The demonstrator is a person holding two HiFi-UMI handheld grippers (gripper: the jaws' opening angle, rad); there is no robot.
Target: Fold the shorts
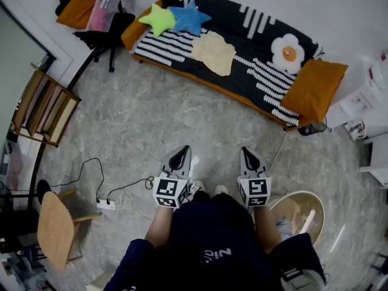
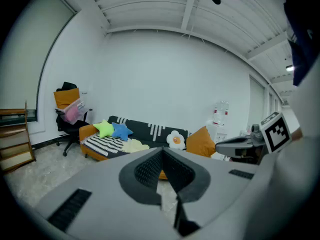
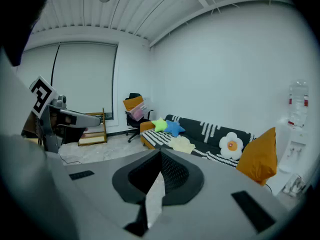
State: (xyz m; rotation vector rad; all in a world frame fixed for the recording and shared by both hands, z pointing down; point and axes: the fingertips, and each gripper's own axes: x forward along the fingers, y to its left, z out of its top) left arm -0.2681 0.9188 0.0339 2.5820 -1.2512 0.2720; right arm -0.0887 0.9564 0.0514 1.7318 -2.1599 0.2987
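Ahead, shorts on sofa, marble floor

Holding the left gripper and the right gripper side by side in front of the torso, apart from each other, both aimed forward and tilted a little downward. Carrying each with jaws pressed fully together, gripping nothing. Reaching out with bare forearms from dark sleeves, marker cubes turned upward.
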